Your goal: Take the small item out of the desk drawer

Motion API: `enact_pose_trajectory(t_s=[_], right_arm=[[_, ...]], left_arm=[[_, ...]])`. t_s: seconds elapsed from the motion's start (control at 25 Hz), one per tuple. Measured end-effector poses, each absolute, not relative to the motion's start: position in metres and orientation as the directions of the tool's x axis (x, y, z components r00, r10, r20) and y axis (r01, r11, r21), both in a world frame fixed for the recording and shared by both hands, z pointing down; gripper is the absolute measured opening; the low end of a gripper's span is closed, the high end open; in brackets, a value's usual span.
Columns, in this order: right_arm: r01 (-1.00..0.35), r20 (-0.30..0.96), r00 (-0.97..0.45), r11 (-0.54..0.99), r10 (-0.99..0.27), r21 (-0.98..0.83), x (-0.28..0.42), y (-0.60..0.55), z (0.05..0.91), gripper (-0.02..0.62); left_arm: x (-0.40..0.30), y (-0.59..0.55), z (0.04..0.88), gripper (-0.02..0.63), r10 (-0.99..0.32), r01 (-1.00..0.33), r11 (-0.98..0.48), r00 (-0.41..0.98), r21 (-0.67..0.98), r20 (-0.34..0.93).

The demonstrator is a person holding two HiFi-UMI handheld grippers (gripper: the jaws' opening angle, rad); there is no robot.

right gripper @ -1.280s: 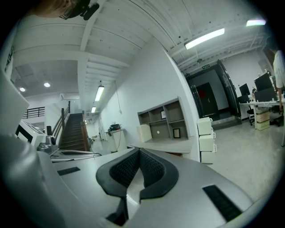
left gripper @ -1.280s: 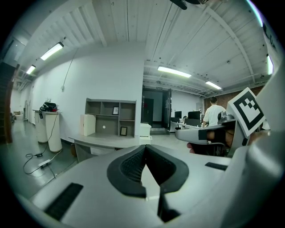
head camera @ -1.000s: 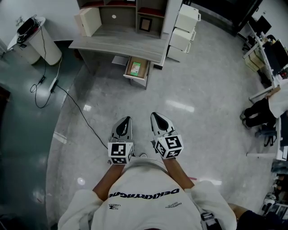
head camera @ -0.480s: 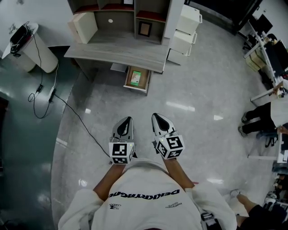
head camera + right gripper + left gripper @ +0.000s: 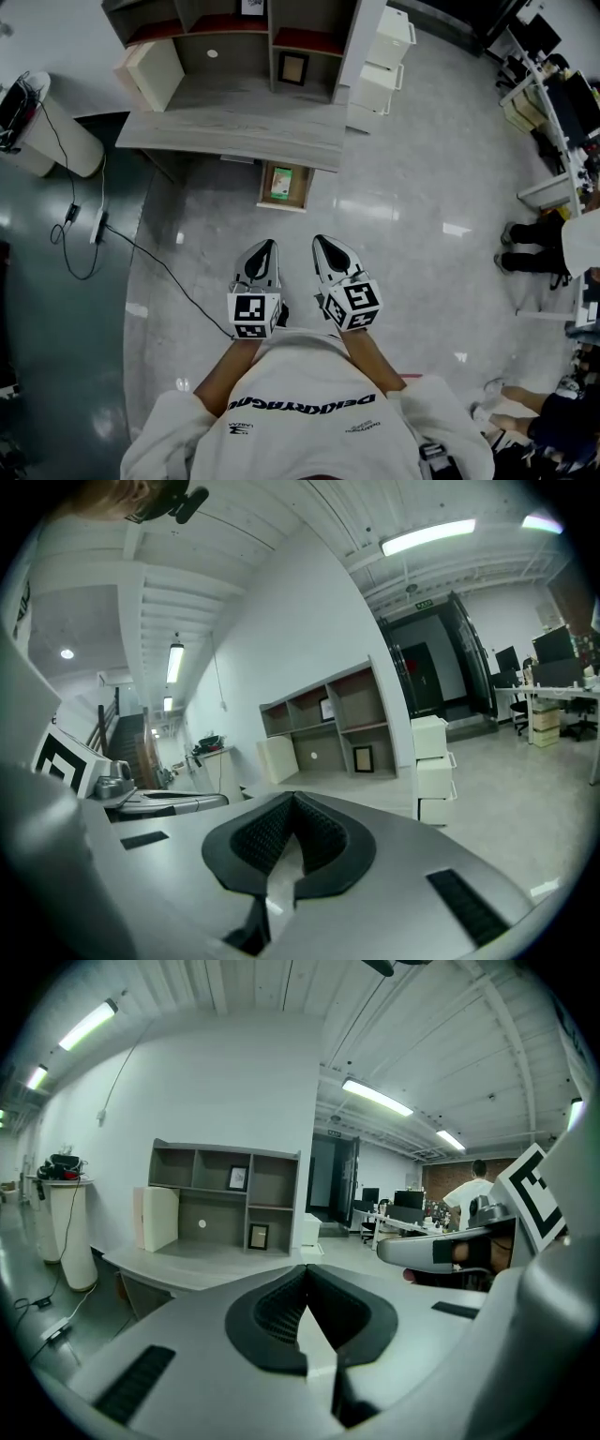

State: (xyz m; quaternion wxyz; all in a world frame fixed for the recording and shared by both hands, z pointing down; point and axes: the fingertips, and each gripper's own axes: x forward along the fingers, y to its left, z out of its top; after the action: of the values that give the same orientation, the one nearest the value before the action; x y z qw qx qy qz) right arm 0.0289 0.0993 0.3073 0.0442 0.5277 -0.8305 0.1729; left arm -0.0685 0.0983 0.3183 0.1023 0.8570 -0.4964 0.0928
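Note:
In the head view a grey desk (image 5: 234, 131) with a shelf unit stands ahead. Below its front edge a wooden drawer (image 5: 299, 192) is pulled open over the floor. Inside it lies a small green item (image 5: 280, 181). My left gripper (image 5: 267, 246) and right gripper (image 5: 322, 241) are held side by side in front of my body, well short of the drawer, both shut and empty. In the left gripper view the left gripper (image 5: 305, 1269) points at the desk (image 5: 202, 1267) with its jaws together. The right gripper (image 5: 293, 797) also shows its jaws together in the right gripper view.
A white stack of drawers (image 5: 380, 66) stands right of the desk. A white pedestal (image 5: 47, 141) stands at the left, with a black cable (image 5: 159, 267) trailing over the floor. A beige box (image 5: 150, 70) sits on the desk. People and office desks (image 5: 553, 112) fill the right side.
The desk and open drawer have slid lower in the head view and look nearer. Both grippers keep the same pose, shut and side by side.

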Motion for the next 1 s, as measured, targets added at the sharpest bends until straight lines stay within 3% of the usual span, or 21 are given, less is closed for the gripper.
enact_pose_trajectory(t_s=[0.56,1.0], right_arm=[[-0.933,0.312,-0.347,0.292,-0.884,-0.211,0.004,-0.027,0.323,0.031],[-0.956,0.357,-0.278,0.222,-0.892,-0.19,0.013,-0.074,0.346,0.031]], left_arm=[[-0.075,-0.038,0.334,0.015,-0.753,-0.803,-0.583,0.592,0.125,0.287],[-0.076,-0.092,0.36,0.015,-0.738,-0.805,-0.572,0.588,0.156,0.332]])
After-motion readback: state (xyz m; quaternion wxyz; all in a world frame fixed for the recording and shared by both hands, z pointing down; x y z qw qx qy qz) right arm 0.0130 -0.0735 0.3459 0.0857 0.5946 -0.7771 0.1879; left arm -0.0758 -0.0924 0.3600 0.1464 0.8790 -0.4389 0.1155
